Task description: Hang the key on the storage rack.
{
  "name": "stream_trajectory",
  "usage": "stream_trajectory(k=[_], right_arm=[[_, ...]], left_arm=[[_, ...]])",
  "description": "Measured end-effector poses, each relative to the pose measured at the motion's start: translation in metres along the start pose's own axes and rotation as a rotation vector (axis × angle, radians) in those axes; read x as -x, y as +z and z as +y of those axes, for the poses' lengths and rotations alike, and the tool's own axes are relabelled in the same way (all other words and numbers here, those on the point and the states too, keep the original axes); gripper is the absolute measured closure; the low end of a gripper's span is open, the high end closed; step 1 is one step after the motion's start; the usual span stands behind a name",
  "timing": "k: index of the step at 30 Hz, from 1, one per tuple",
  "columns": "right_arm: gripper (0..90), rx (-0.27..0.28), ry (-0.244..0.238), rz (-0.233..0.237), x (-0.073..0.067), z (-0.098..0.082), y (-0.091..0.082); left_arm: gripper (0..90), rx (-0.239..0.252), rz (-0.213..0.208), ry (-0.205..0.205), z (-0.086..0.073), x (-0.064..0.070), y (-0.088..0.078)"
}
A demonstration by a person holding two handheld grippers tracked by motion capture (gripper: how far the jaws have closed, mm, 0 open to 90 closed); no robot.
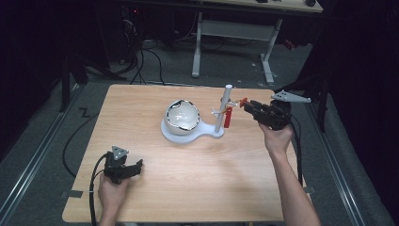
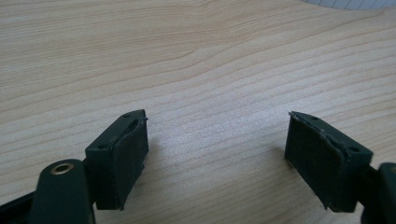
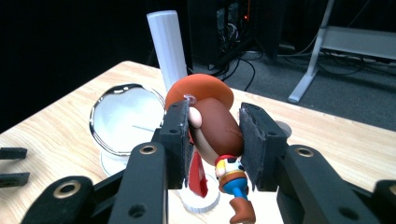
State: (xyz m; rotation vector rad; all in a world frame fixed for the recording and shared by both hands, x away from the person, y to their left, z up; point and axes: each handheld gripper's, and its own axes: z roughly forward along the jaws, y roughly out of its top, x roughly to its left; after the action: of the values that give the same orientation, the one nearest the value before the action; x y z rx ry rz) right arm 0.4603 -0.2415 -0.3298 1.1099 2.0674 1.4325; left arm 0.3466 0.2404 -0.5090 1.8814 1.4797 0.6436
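A person is sitting at a wooden tabletop, working a hand-held gripper in each hand. The right hand-held gripper is clamping a small cowboy figurine with an orange hat, a brown body and blue legs, its jaws pressing on either side of the body. It is holding the toy in the air just beside the upright white post of a white stand, where a red piece is hanging from a short side peg. A white bowl with a shiny rim is sitting on the stand's base, left of the post. The left hand-held gripper is resting low at the near left of the tabletop, jaws spread wide with nothing between them. The step in hand looks like carrying the figurine at the post. The next move probably calls for steady alignment with the peg or bowl before letting go.
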Motion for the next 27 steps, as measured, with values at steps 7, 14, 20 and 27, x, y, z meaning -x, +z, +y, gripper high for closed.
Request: stream_trajectory(k=[7,14,20,27], right_arm=[[64.3,-0.014,0.01,-0.003,0.003,-0.007,0.003],[64.2,-0.028,0.024,-0.015,0.006,-0.015,0.005],[64.2,-0.035,0.012,-0.023,0.003,-0.016,0.007],[64.1,-0.049,0.014,-0.027,0.002,-0.021,0.011]], left_arm=[[21.8,0.0,0.0,0.0,0.0,0.0,0.0],[21.8,0.0,0.0,0.0,0.0,0.0,0.0],[21.8,0.0,0.0,0.0,0.0,0.0,0.0],[21.8,0.0,0.0,0.0,0.0,0.0,0.0]])
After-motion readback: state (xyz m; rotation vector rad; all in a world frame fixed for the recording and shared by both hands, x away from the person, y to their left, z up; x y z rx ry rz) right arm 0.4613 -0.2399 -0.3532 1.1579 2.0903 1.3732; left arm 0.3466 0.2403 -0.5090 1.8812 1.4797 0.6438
